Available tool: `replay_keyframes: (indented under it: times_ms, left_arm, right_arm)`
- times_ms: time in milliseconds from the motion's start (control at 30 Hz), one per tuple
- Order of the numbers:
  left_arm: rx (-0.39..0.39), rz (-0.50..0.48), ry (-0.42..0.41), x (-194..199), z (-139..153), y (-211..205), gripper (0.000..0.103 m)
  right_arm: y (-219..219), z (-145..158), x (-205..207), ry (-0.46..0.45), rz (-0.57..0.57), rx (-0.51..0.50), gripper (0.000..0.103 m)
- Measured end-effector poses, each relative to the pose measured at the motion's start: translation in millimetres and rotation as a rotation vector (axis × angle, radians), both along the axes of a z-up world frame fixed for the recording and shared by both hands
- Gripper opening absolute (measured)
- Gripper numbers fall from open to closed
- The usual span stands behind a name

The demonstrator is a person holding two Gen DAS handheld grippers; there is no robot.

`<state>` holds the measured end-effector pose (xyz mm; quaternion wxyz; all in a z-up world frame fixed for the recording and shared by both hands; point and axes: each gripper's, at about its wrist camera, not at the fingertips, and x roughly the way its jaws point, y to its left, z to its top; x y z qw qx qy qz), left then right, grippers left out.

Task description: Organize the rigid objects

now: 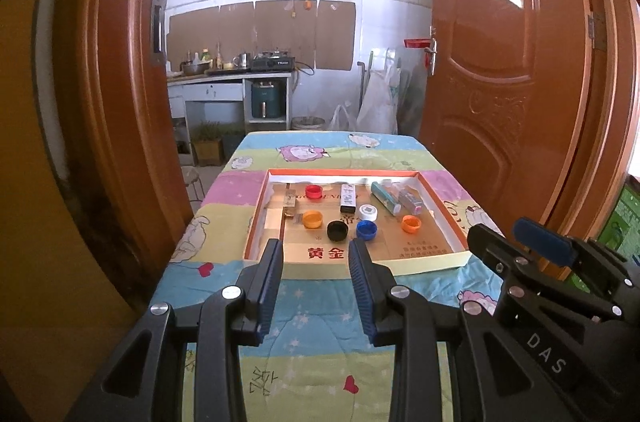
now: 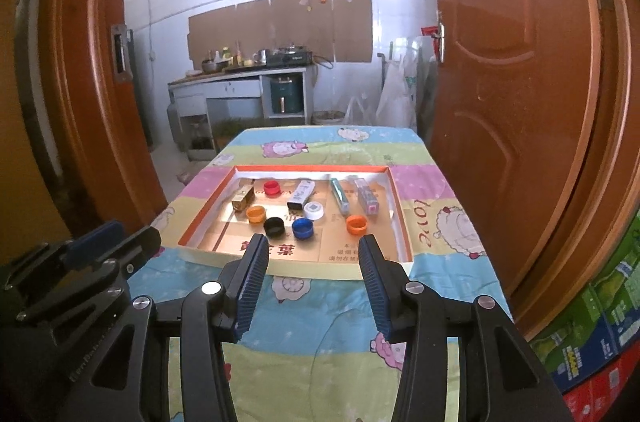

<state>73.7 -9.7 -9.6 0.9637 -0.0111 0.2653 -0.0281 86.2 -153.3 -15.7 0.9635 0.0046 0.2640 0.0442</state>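
So both tongs, left tongs [image 1: 316, 262] and right tongs [image 2: 310, 260], hang spread apart with nothing between the pads, just near of the shallow box lid [image 1: 424, 264] that sits on the table [image 1: 320, 350] with its cartoon-sheep cloth. All the rigid bits are lying inside that lid right now, so it fits either a sorted pile or one about to be sorted; can't call it from here. Count: six bottle caps, namely a red cap [image 1: 314, 191], two orange ones (left orange cap [image 1: 312, 219], right orange cap [image 1: 411, 223]), a black cap [image 1: 337, 230], a blue cap [image 1: 366, 230] and a white cap [image 1: 368, 212]. Then four longer things: a gold box [image 2: 243, 199] at the far left, a black-and-white stick [image 1: 348, 199] in the middle, a teal tube [image 1: 385, 197] and a clear case [image 1: 411, 200] at the far right. If you're grabbing a cap, I'd come straight down and pinch across the rim, since the black, blue and white ones sit close together and a sloppy approach would probably knock a neighbour.
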Motion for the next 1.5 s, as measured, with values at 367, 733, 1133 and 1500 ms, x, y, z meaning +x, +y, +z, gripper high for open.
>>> replay_keyframes:
  times_ms: [367,733,1133,1500]
  left_arm:
    - [0.015,-0.004,-0.015,-22.5,3.3,-2.1,0.034]
    - [-0.001,0.004,-0.034,-37.8,5.6,3.1,0.034]
    - [-0.002,0.011,-0.047,-45.4,9.7,6.5,0.034]
    - [0.0,0.006,-0.044,-50.1,13.0,7.5,0.034]
  right_arm:
    - [1.6,8.3,-24.7,-0.035,0.006,-0.005,0.048]
    - [5.6,13.6,-43.6,-0.063,0.013,-0.017,0.048]
    - [7.0,15.4,-49.8,-0.078,0.017,-0.024,0.048]
    - [8.6,19.1,-58.4,-0.083,0.023,-0.021,0.048]
